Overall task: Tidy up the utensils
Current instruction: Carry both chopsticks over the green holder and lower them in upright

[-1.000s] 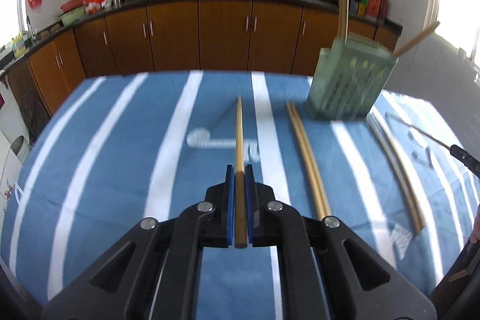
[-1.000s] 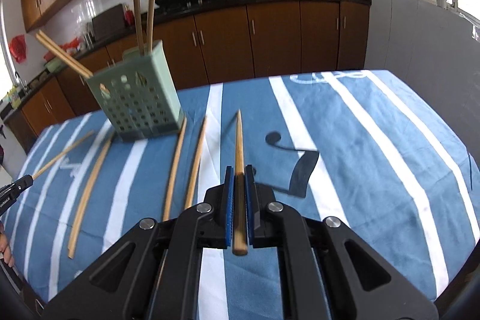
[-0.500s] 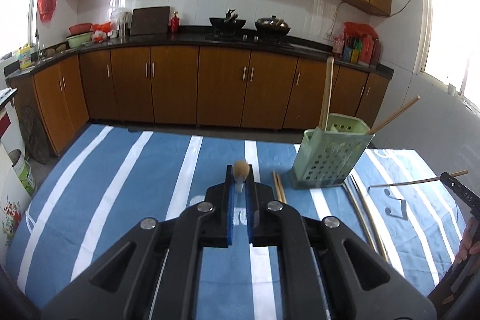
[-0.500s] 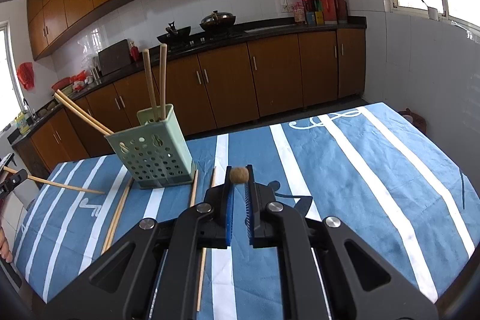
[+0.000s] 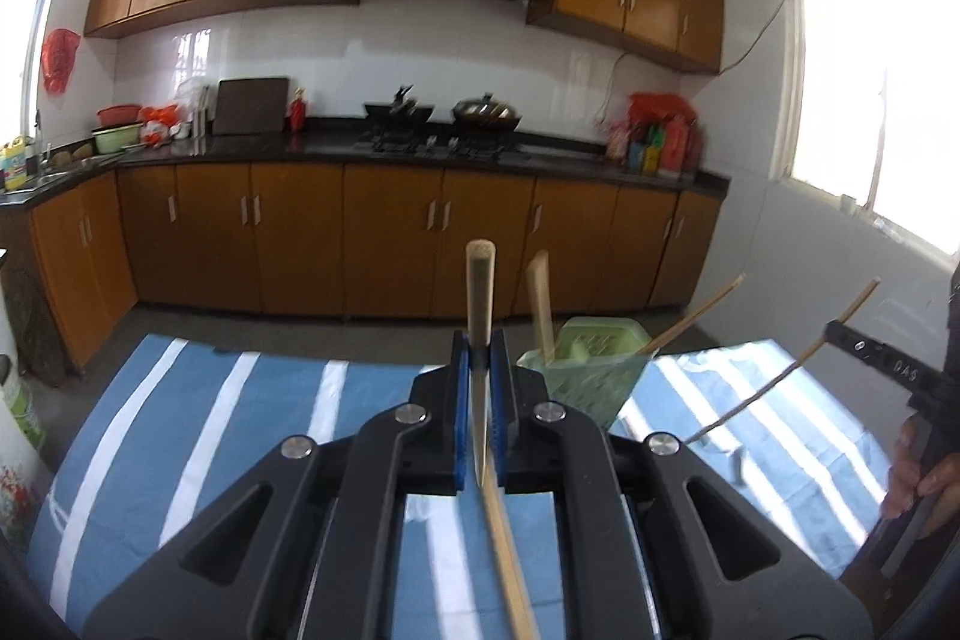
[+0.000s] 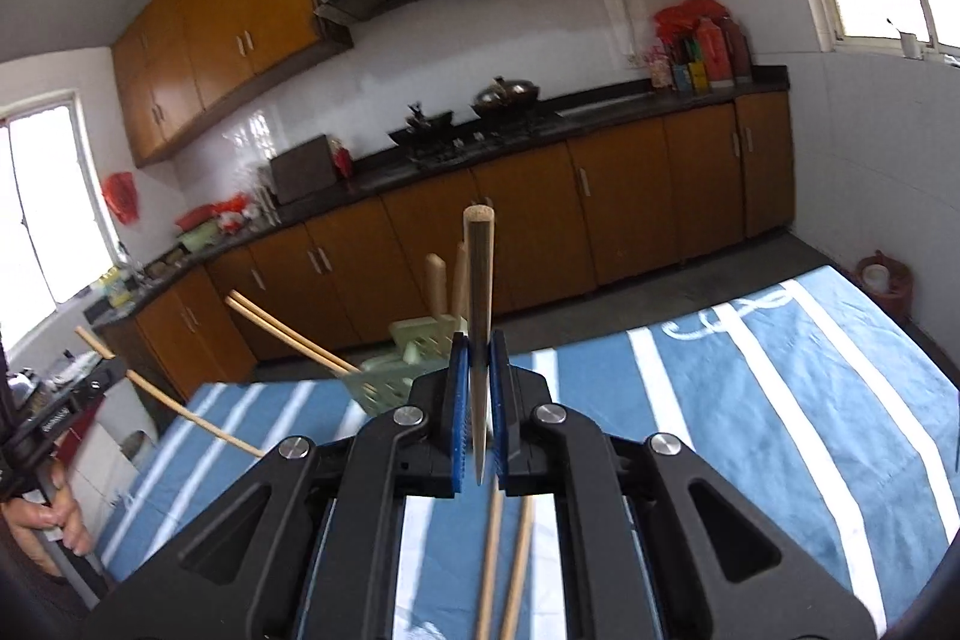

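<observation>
Overhead, slim round wooden chopstick [image 5: 480,316] between ribbed blue tool [image 5: 480,358] pads.

One green holder [image 6: 384,385], four standing chopsticks [image 6: 436,286] inside, one left gripper [image 5: 478,340], one right gripper [image 6: 478,340], one clamped chopstick [image 5: 480,280] apiece, two loose chopsticks [image 6: 491,562] at six o'clock, one striped cloth [image 6: 750,400].

both grippers now ride higher above the blue striped tablecloth [image 5: 198,436] than a second ago, each lifting its chopstick clear of the cloth. the left gripper [image 5: 479,421] holds its chopstick [image 5: 480,316] tipped steeply up where it earlier lay flat, and the right gripper [image 6: 478,415] does likewise with its own chopstick [image 6: 478,304]. the green holder [image 5: 591,370], once ahead at eye level, now sits low behind the fingers.
</observation>
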Action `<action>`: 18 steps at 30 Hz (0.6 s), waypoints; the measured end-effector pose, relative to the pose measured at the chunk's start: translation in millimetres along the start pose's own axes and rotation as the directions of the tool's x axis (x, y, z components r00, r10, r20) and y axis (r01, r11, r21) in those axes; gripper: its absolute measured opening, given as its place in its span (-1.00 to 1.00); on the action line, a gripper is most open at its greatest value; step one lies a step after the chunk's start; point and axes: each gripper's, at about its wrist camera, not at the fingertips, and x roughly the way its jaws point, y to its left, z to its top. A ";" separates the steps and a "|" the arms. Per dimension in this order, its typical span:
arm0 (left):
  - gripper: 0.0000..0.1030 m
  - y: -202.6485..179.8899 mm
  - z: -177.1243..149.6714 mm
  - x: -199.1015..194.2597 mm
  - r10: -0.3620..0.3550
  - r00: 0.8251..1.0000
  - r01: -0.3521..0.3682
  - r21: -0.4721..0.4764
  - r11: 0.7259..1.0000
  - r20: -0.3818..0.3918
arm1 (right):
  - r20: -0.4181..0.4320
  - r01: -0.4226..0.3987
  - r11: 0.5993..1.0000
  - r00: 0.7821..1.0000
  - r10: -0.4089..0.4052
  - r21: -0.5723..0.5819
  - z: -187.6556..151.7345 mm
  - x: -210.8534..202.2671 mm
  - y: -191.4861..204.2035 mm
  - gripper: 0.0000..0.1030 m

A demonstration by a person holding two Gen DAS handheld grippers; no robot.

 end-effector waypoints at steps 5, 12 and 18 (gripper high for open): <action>-0.85 -20.8 31.7 -4.5 -0.050 0.995 0.053 -0.034 0.998 0.087 | 0.082 -0.069 0.998 0.994 0.069 -0.004 25.9 -6.3 22.2 -0.85; -0.85 -44.2 61.7 12.2 -0.037 0.981 0.054 -0.083 0.995 0.193 | 0.176 -0.035 0.998 0.984 0.043 -0.045 48.4 10.6 40.3 -0.85; -0.85 -52.6 63.2 52.9 -0.006 0.986 0.020 -0.082 0.996 0.168 | 0.135 -0.001 0.999 0.991 0.006 -0.042 51.5 47.6 39.9 -0.85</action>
